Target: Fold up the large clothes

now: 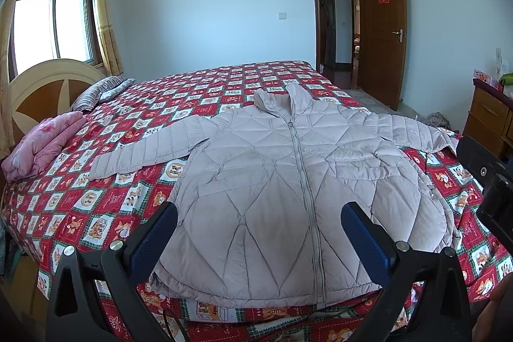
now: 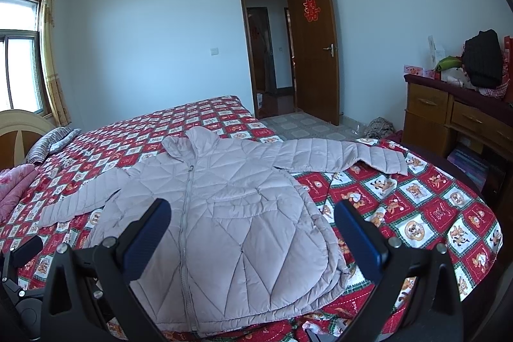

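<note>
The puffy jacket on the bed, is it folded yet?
Not yet. Done: the pale pink quilted jacket lies flat, zipped, front up on the red patterned bedspread, both sleeves spread out. In hand: nothing; the left gripper and right gripper hover open above its hem. Left: fold in both sleeves, then fold the body.

The jacket's (image 1: pixel 288 181) hem is partly covered by the left tongs (image 1: pixel 259 229) in the left view, and the right tongs (image 2: pixel 253 225) hide part of its lower front in the right view. The bed's (image 1: pixel 96 213) near edge runs out of both pictures at the bottom. The pink bedding (image 2: pixel 12 188) is cut by the right view's left edge. The dresser (image 1: pixel 487 114) is cropped at the left view's right edge; items on its top (image 2: pixel 449 69) are too small to identify. The room past the doorway (image 2: pixel 269 53) is dim and unclear.
</note>
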The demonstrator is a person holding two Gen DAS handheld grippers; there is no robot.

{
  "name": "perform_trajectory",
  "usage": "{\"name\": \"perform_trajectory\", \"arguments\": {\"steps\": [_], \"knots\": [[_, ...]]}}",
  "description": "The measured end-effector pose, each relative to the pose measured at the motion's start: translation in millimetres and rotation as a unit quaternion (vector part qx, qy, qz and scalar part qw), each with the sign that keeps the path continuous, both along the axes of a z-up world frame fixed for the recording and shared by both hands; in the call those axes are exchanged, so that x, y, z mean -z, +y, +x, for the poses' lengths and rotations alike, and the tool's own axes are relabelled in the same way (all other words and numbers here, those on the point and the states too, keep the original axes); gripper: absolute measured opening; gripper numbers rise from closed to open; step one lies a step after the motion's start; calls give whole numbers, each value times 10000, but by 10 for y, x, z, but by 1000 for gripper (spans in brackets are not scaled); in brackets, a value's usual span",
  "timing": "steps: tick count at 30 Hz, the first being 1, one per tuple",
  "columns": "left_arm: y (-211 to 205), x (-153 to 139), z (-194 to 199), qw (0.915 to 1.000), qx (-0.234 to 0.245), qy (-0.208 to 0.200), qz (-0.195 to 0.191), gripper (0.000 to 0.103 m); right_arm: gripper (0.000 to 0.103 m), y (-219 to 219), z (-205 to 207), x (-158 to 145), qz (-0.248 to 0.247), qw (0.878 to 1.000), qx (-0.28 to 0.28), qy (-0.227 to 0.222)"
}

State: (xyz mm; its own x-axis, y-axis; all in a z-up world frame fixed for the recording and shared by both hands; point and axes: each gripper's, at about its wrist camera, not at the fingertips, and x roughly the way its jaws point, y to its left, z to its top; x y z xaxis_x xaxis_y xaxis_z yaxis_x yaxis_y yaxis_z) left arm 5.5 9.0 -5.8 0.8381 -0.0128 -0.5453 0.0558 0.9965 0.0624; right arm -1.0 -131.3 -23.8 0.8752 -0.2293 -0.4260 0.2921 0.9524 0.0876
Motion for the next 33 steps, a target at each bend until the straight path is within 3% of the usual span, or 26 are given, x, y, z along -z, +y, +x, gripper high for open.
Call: {"name": "perform_trajectory", "arguments": {"steps": [25, 33], "knots": [[10, 18, 14, 10000, 12, 42, -13, 102, 103, 25, 75, 28, 70, 9999, -13, 124], [-22, 40, 270, 9999, 72, 92, 42, 102, 103, -261, 251, 75, 186, 9994, 223, 211]]}}
